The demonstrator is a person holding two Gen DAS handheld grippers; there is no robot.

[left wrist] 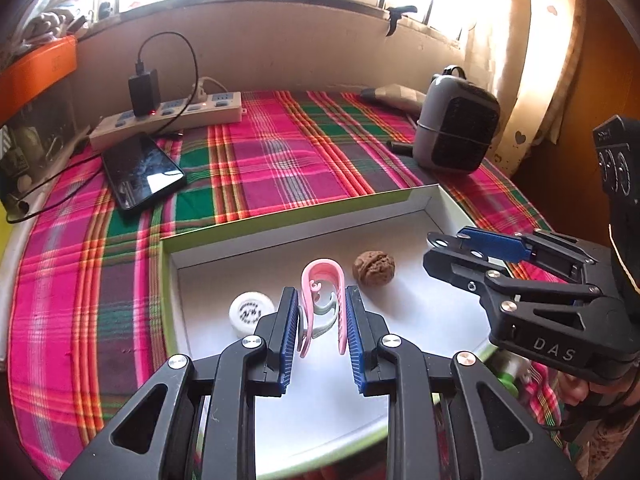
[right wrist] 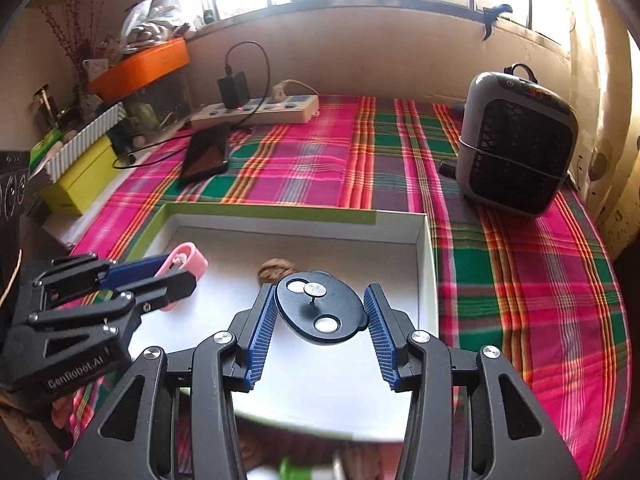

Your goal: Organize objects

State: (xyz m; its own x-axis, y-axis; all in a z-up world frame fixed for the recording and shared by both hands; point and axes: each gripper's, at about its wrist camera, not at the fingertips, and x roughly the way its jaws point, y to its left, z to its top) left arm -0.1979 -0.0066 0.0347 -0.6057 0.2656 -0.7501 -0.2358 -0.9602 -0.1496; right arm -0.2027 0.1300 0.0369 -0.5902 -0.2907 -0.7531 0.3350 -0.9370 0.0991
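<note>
Left gripper (left wrist: 322, 320) pinching a pink hair clip (left wrist: 322, 300) lower centre, over the white tray (left wrist: 400, 320); right gripper (right wrist: 320, 316) clamping a black oval disc (right wrist: 320, 308) mid-frame.

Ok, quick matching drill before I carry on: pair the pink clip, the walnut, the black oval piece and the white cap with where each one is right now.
Things:
1. pink clip
2. walnut
3. black oval piece
4. white cap

Places:
A. lying loose in the white tray, near its middle
B. held in the right tongs
C. lying in the tray by its left wall
D. held in the left tongs

Pairs: 1-D, 2-A, 3-B, 4-C
</note>
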